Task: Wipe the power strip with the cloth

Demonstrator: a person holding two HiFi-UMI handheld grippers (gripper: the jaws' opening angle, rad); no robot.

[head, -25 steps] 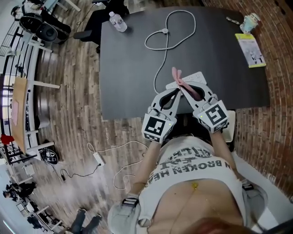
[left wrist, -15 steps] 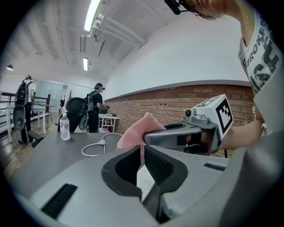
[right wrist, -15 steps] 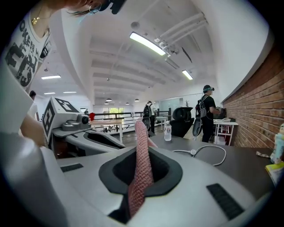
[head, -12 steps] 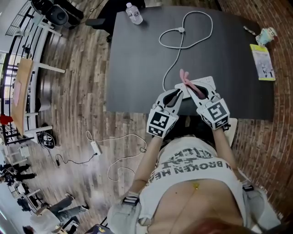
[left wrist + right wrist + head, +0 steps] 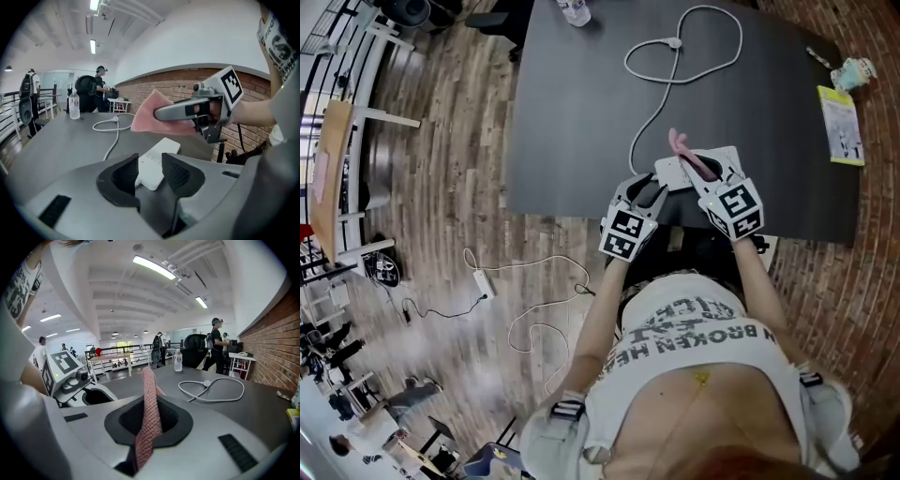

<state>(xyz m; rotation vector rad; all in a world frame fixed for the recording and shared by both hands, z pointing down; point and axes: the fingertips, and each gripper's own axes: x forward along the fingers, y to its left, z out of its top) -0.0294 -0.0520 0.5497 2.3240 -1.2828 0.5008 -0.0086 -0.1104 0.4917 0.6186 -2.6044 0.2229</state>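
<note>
Sliding off the bench is the risk: the strip lies near its front edge, loose, its end between the left hand-held gripper's jaws, which have just been opening. A hard swipe could shove it. The right hand-held gripper is clenched on the cloth, just above the strip. The bottle stands far beyond the strip; its contents are unclear.

Dark grey rectangular table carries: white plastic power strip at 6 o'clock; looped white cord at 12; clear plastic bottle at 11; yellow leaflet at 3.
</note>
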